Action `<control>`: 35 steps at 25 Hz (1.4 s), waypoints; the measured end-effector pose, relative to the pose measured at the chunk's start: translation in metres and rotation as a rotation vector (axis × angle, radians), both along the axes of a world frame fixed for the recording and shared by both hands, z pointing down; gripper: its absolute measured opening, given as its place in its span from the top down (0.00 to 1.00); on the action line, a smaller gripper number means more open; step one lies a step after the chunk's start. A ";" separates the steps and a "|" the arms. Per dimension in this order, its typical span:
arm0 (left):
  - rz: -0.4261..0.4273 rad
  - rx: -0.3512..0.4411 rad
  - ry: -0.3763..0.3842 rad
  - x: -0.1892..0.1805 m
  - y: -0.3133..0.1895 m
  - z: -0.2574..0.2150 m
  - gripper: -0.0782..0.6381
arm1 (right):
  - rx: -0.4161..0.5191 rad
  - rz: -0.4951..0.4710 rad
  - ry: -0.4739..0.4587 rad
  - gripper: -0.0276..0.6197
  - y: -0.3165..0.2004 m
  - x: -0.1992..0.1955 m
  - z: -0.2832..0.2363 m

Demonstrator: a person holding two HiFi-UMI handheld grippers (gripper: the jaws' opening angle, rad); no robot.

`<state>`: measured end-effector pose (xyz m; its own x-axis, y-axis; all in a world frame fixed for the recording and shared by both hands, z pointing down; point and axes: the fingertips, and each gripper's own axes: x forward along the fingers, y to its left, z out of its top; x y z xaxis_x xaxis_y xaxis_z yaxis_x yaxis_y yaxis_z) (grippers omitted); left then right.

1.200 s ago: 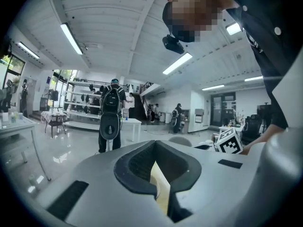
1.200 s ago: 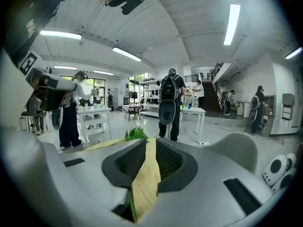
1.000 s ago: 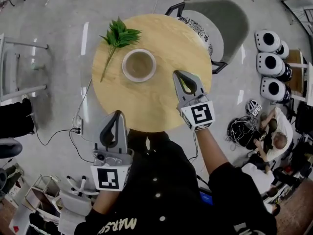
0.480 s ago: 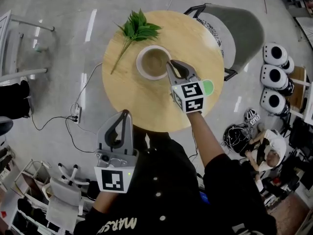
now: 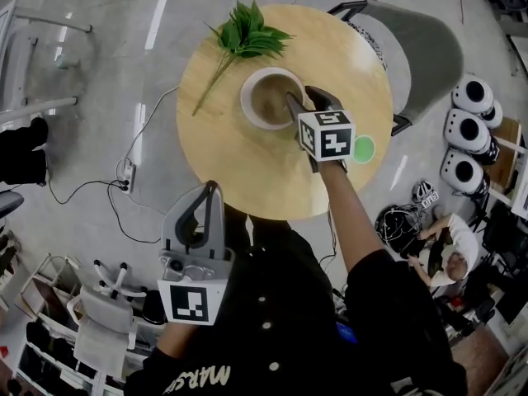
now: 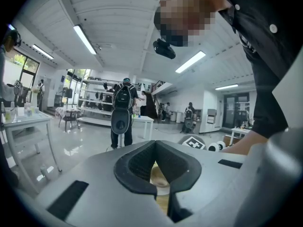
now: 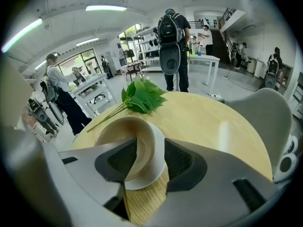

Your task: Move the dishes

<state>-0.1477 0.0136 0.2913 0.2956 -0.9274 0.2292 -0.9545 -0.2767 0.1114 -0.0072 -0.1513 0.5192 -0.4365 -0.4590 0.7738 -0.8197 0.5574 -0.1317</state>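
Jaws just opened, right gripper (image 7: 145, 164) straddles bowl (image 7: 124, 135) rim.

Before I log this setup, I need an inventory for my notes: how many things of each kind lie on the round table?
On the round wooden table:
bowl: 1
leafy sprig: 1
Total: 2
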 end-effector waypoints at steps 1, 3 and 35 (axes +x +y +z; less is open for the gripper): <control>-0.001 -0.004 0.001 -0.001 -0.001 0.003 0.87 | -0.015 -0.002 0.002 0.68 0.000 -0.001 0.004; -0.003 -0.013 0.008 -0.002 -0.004 0.009 0.87 | -0.038 -0.005 0.010 0.72 0.000 -0.001 0.011; 0.103 0.025 -0.034 0.043 -0.001 -0.004 0.87 | -0.065 0.141 -0.127 0.94 0.057 0.047 -0.047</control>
<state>-0.1044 0.0122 0.2878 0.3822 -0.8979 0.2182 -0.9239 -0.3760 0.0711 0.0402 -0.0947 0.4723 -0.4672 -0.4737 0.7465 -0.8637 0.4253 -0.2707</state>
